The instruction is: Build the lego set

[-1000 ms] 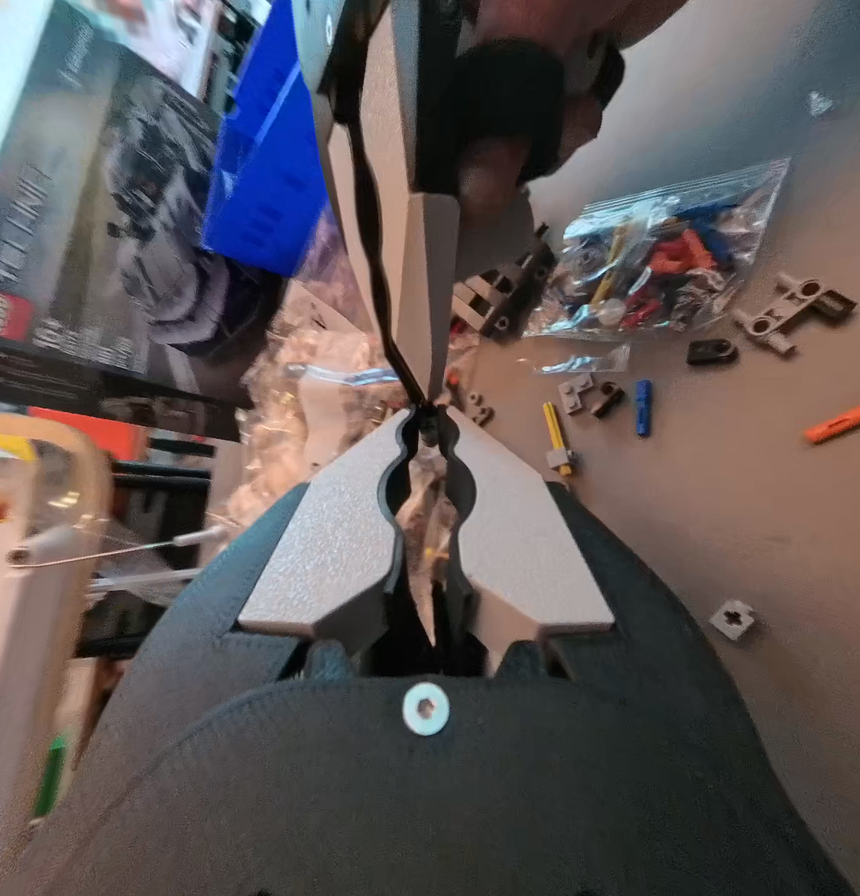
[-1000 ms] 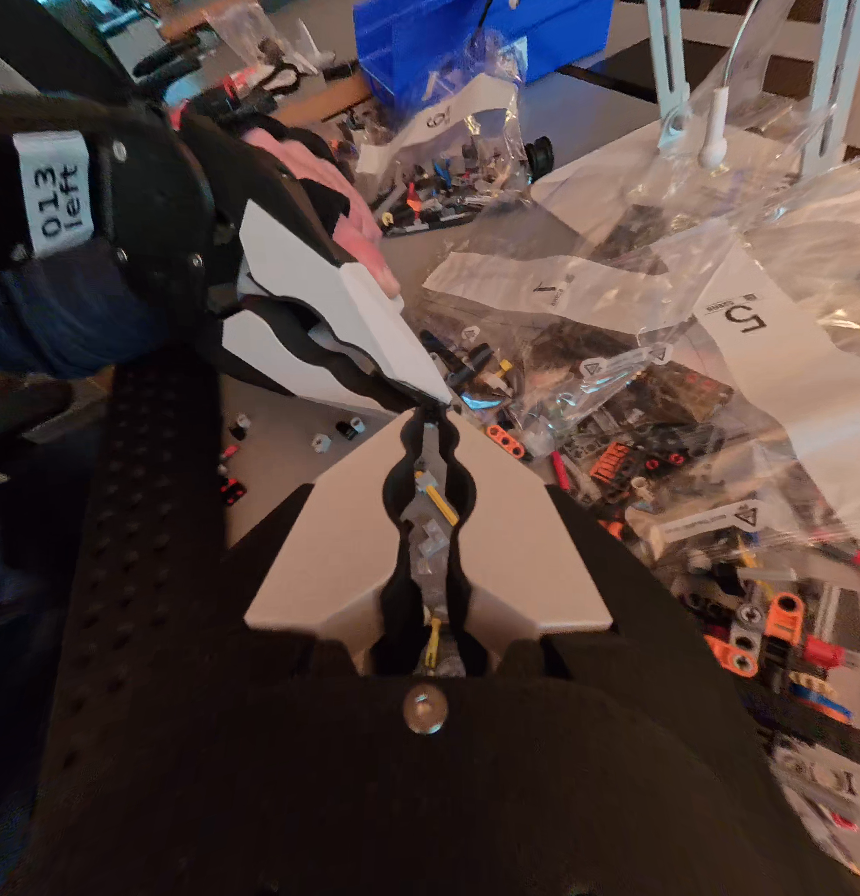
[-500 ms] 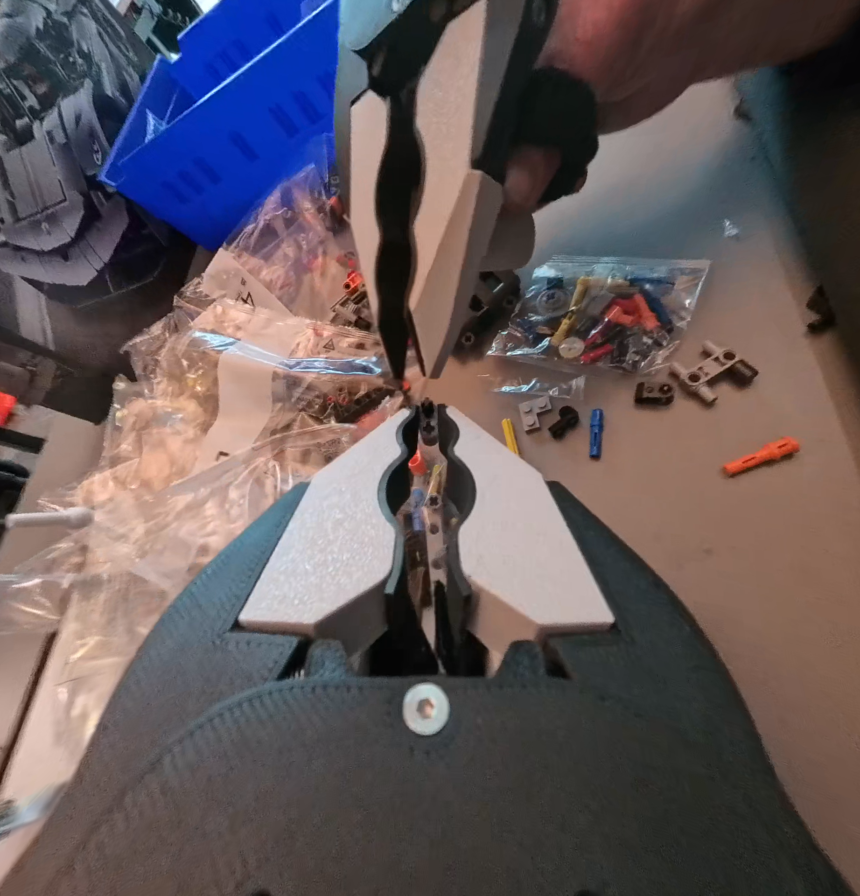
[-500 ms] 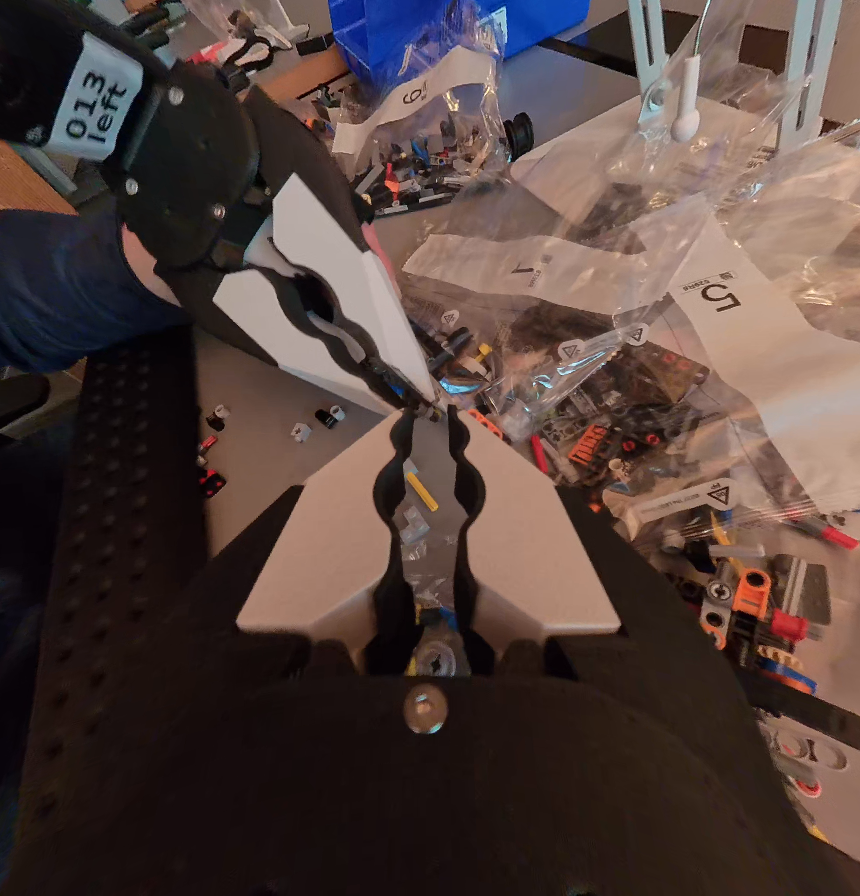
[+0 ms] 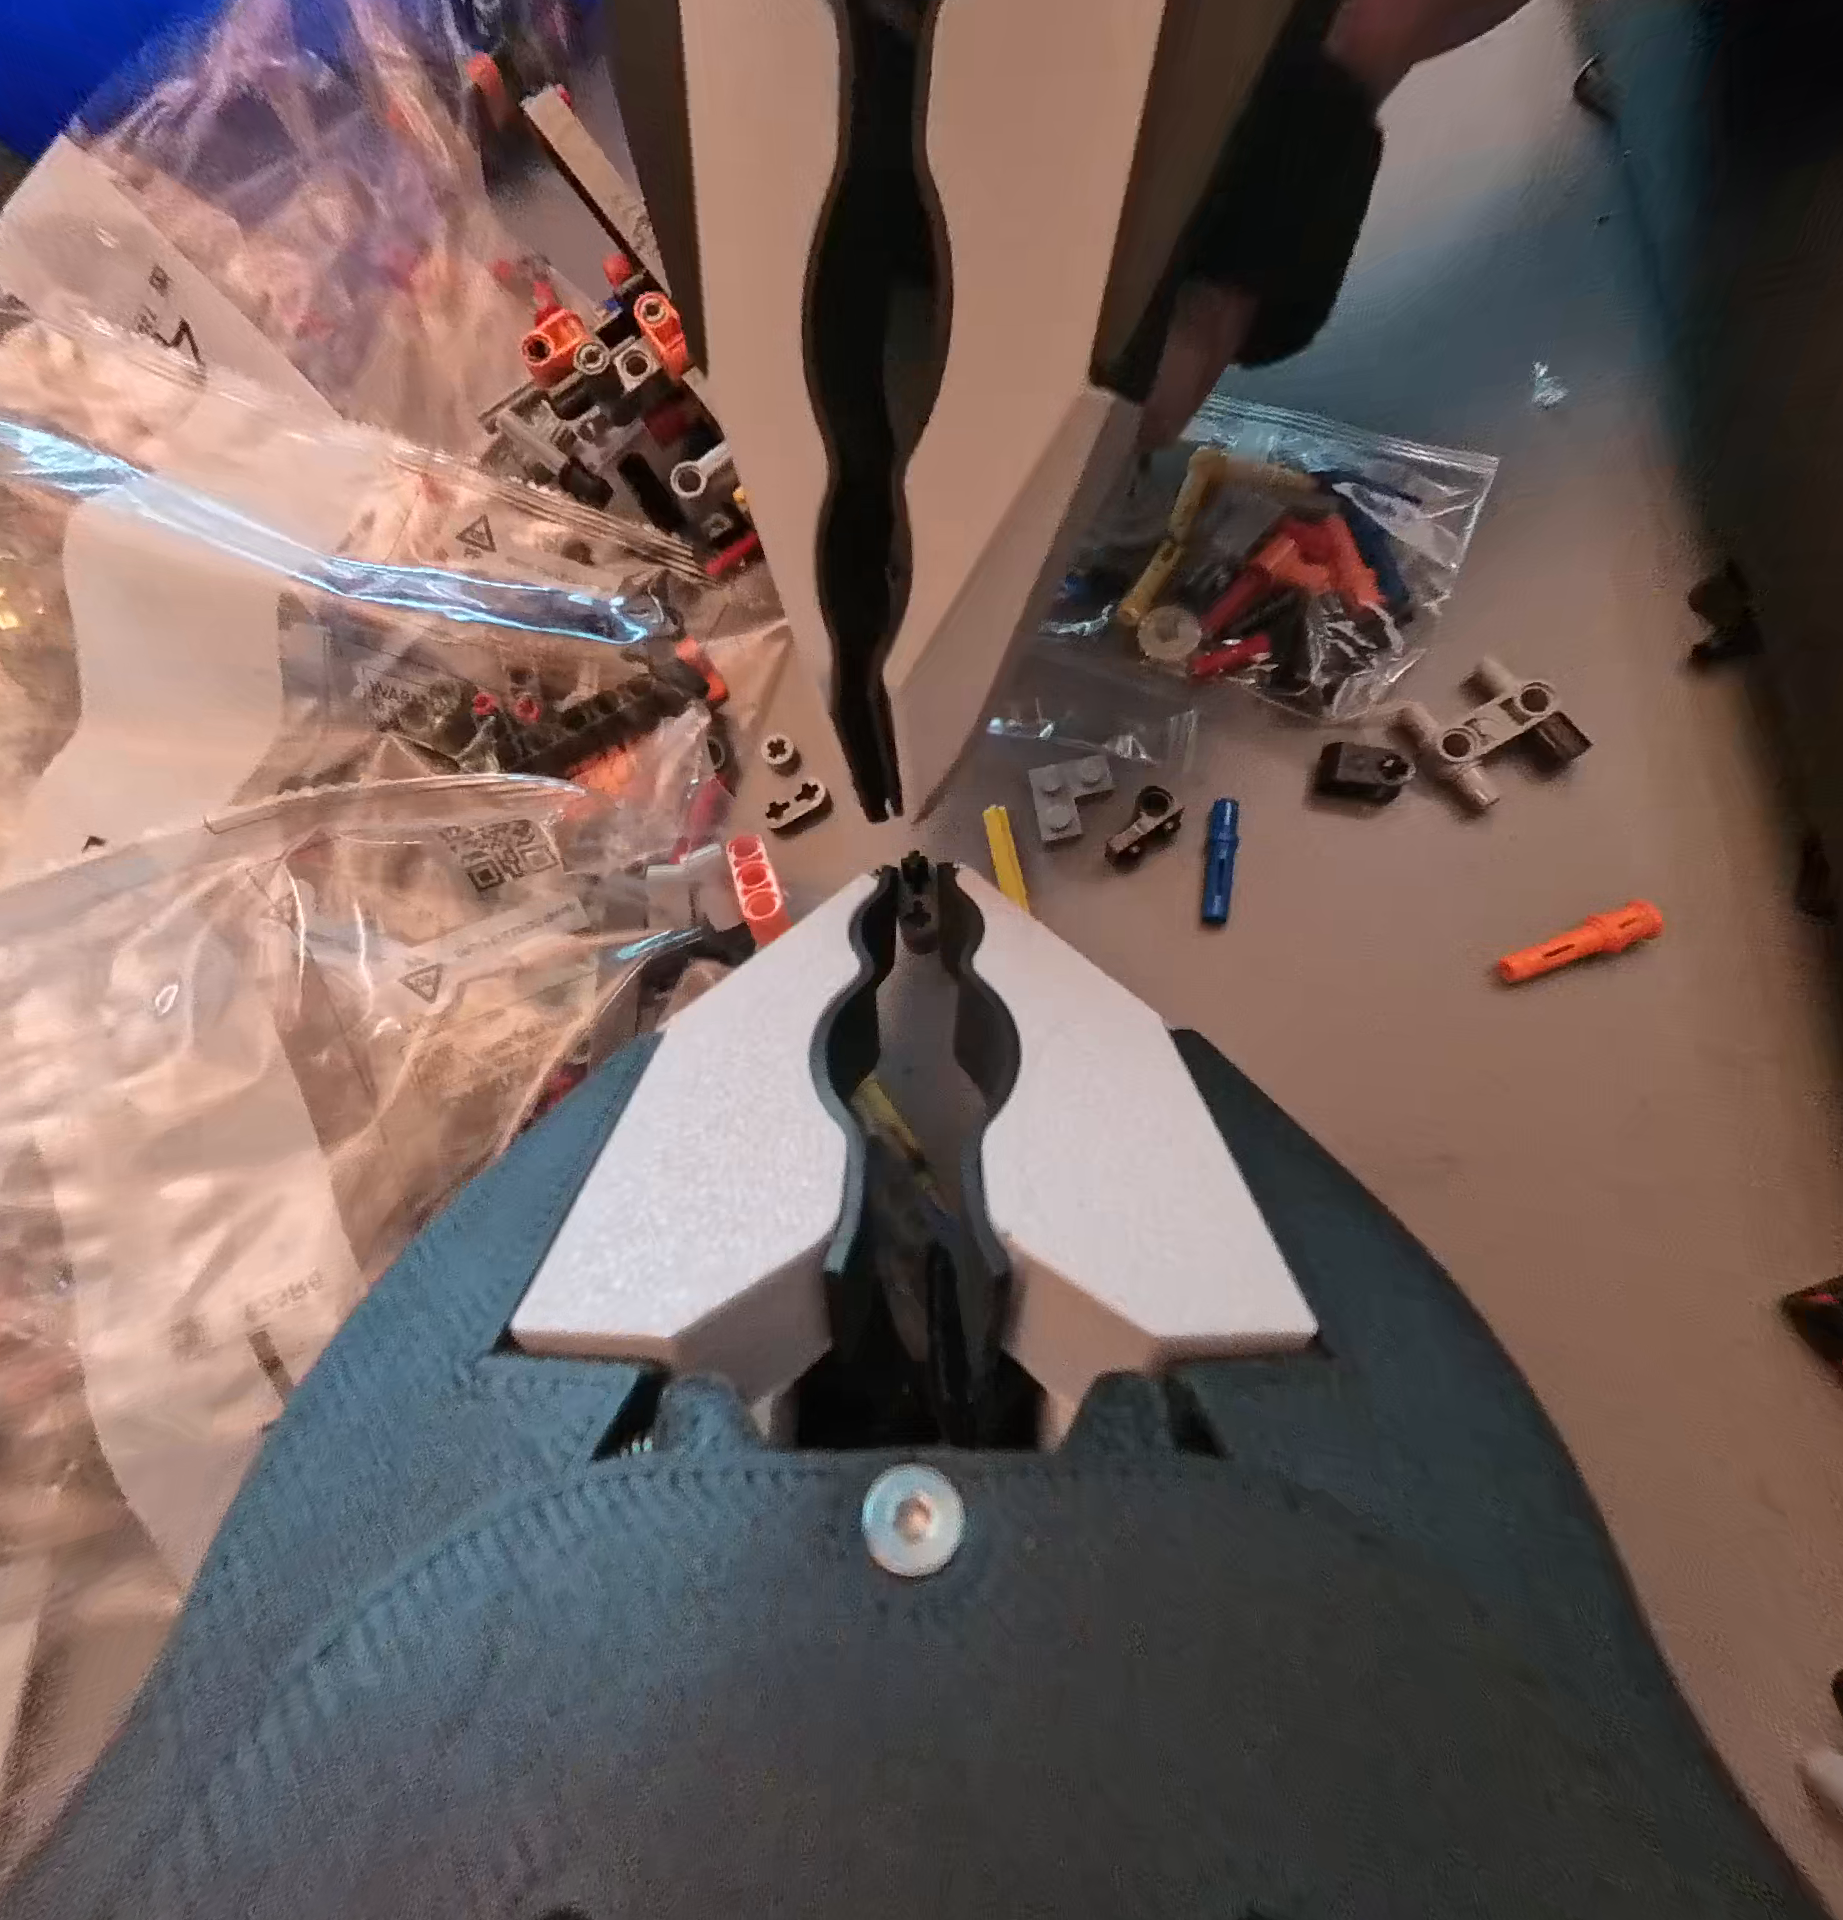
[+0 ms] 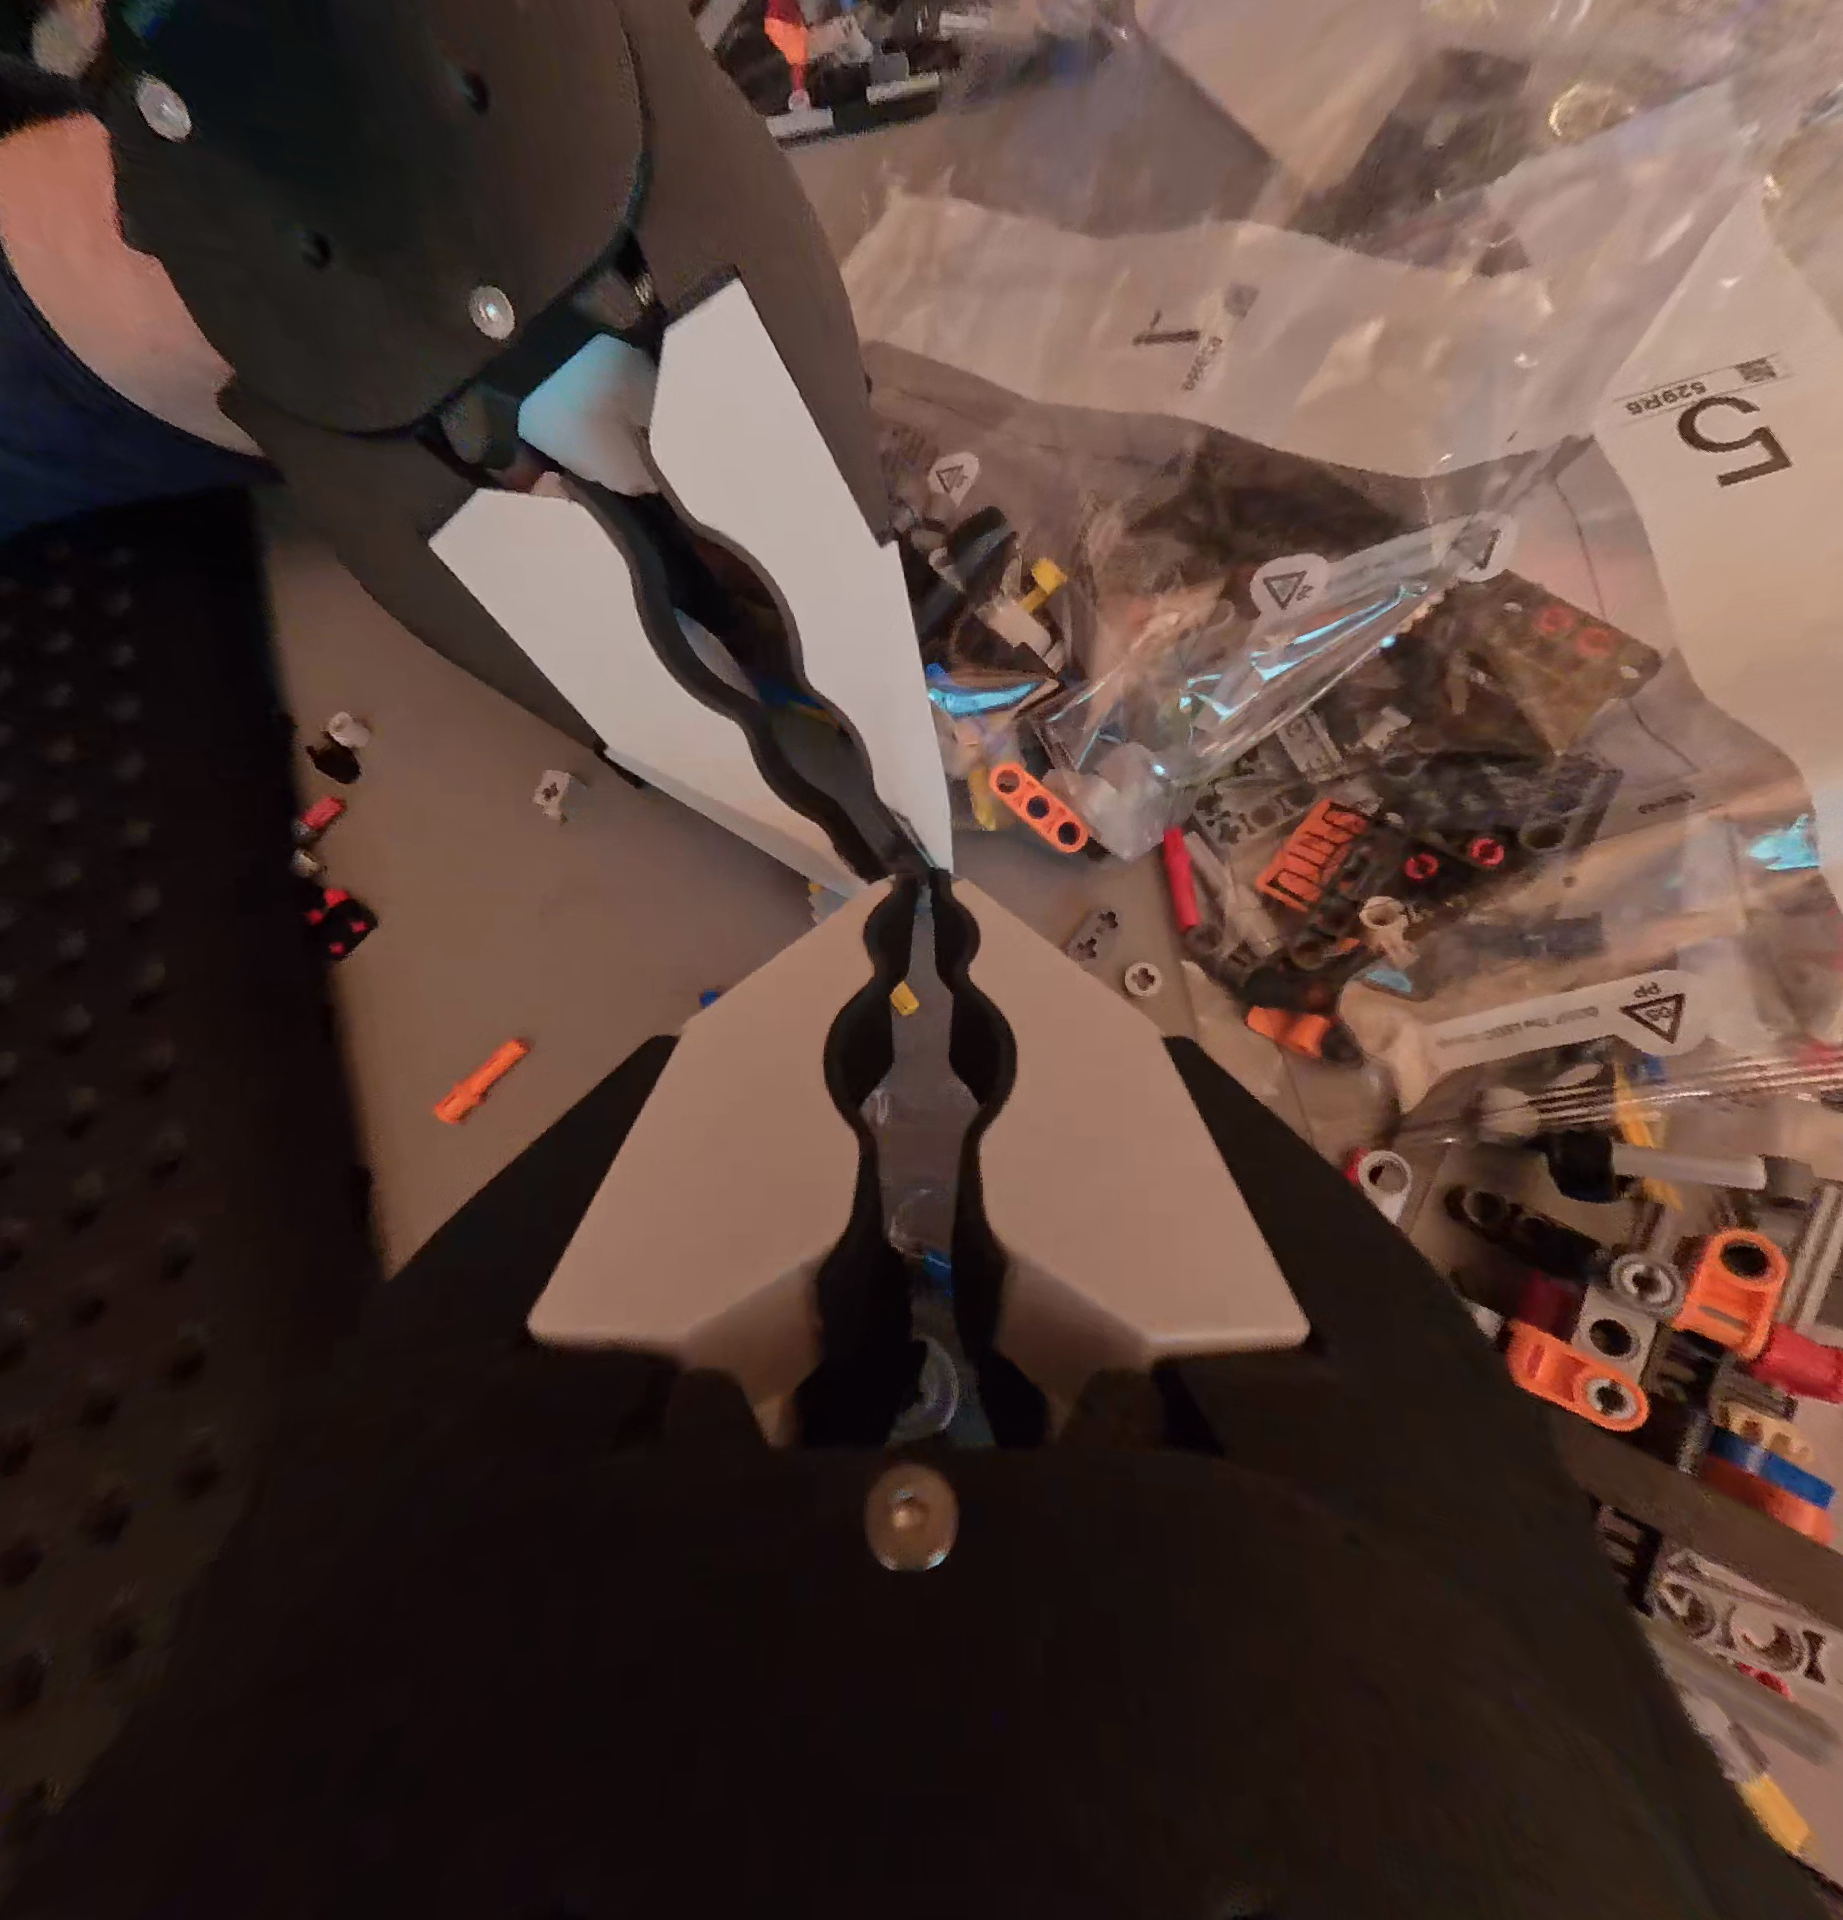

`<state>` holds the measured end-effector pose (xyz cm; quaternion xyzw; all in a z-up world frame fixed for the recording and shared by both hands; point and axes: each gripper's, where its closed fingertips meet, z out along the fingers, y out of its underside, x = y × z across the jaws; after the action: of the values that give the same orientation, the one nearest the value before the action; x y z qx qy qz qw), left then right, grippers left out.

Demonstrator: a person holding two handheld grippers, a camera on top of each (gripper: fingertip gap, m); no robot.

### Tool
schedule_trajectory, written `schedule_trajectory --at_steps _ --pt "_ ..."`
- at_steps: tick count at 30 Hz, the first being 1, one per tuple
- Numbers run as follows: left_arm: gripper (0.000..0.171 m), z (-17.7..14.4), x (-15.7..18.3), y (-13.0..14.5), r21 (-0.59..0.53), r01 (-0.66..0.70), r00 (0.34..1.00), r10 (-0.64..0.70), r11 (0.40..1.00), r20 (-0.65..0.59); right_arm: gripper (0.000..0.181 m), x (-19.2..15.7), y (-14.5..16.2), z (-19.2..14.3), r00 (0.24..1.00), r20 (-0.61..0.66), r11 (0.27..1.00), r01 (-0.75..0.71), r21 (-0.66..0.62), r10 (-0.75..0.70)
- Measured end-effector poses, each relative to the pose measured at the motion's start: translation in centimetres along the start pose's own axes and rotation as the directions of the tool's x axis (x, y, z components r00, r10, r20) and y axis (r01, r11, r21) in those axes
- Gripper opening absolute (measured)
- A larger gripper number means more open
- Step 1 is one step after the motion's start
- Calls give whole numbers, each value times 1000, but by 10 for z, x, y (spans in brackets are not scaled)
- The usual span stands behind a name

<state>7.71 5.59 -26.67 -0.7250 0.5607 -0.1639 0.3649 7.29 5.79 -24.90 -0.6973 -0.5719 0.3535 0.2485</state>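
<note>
My left gripper [image 5: 912, 881] is shut on a small black pin [image 5: 914, 904] that sticks out at its tips, just above the grey table [image 5: 1416, 1091]. My right gripper [image 6: 922, 891] comes in from the top of the left wrist view [image 5: 881, 808], its jaws together and nothing visible between them. The two sets of tips face each other a small gap apart. In the right wrist view the left gripper [image 6: 901, 864] reaches in from the upper left. A partly built orange, grey and black assembly [image 6: 1665, 1340] lies at the right.
Clear bags of parts [image 5: 273, 727] are piled on one side. A small zip bag [image 5: 1270, 582], an orange pin [image 5: 1582, 940], a blue pin [image 5: 1220, 857], a yellow axle [image 5: 1005, 857], a grey L plate [image 5: 1068, 790] and an orange beam [image 5: 756, 878] lie nearby. A dark perforated surface [image 6: 117, 1039] borders the table. The grippers are tip to tip, or close to it.
Both grippers have dropped lower over the table and tilted down. Their tips, touching one second ago, are now slightly apart. The right jaws have narrowed. The left still holds the black pin.
</note>
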Motion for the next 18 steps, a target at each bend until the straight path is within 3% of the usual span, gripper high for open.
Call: schedule_trajectory --at_steps 13,18 --pt "7 0 1 5 -18 22 999 -23 1000 -27 0 0 11 15 994 -57 989 90 -118 -98" --pt "9 -1 1 6 -20 18 999 -18 1000 -27 0 0 5 9 993 -67 992 90 -83 -96"
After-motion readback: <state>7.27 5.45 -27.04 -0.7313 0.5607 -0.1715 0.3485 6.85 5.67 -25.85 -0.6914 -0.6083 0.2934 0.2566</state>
